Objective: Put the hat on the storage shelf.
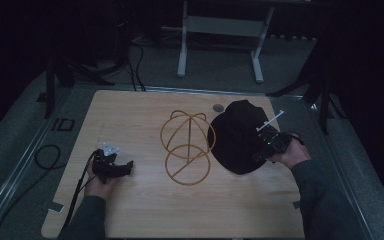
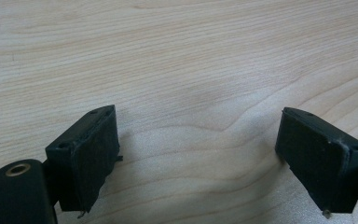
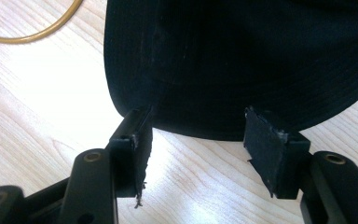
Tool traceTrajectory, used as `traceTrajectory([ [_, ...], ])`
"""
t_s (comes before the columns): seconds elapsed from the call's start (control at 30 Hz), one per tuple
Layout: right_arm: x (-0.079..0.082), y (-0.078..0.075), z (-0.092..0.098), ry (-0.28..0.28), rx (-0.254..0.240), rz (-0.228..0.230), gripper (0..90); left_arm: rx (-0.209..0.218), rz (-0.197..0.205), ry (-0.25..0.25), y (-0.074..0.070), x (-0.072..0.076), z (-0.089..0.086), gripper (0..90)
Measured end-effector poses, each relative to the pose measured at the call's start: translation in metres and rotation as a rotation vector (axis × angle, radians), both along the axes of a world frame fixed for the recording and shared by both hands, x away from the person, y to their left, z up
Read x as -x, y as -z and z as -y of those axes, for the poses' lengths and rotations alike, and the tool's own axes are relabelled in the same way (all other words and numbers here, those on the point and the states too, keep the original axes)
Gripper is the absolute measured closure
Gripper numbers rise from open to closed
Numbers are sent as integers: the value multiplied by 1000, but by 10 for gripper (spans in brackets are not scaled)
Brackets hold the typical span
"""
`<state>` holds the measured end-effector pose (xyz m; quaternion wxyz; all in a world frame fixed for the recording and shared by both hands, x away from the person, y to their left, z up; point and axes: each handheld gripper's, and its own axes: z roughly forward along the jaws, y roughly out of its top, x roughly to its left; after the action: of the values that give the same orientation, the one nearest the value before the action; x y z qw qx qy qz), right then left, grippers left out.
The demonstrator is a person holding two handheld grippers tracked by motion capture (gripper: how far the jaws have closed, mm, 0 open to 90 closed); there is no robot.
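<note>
Your black fabric cap (image 1: 236, 136) lies soft and ribbed on the pale wood-grain table (image 1: 145, 210), at three o'clock of the thin golden wire stand (image 1: 187, 147), touching its dome of hoops. Its crown melts into shadow. Your right gripper (image 3: 198, 130) stands wide apart at the brim's curved edge, clamping nothing. Your left gripper (image 2: 198, 154) rests well off at nine o'clock, jaws apart over bare wood.

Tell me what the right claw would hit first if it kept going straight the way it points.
Probably the black cap's brim: the right claw stands open, the brim edge just ahead.
</note>
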<state>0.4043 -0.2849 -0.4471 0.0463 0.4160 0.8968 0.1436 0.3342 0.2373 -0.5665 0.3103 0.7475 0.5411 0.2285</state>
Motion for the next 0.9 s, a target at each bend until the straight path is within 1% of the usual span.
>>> traceTrajectory([
  [0.07, -2, -2, -2, 0, 13, -6, 426, 0, 0, 0, 0, 0, 0, 136],
  [0.27, -10, -7, -13, 1, 19, -31, 462, 0, 0, 0, 0, 0, 0, 136],
  [0.5, -16, -17, -25, -5, 24, -37, 472, 0, 0, 2, 0, 0, 0, 136],
  [0.73, -25, -22, -33, 15, 35, -53, 423, 0, 0, 2, 0, 0, 0, 136],
  [0.83, -28, -22, -35, 22, 37, -62, 417, 0, 0, 2, 0, 0, 0, 136],
  [0.9, -31, -22, -37, 29, 39, -75, 416, 0, 0, 2, 0, 0, 0, 136],
])
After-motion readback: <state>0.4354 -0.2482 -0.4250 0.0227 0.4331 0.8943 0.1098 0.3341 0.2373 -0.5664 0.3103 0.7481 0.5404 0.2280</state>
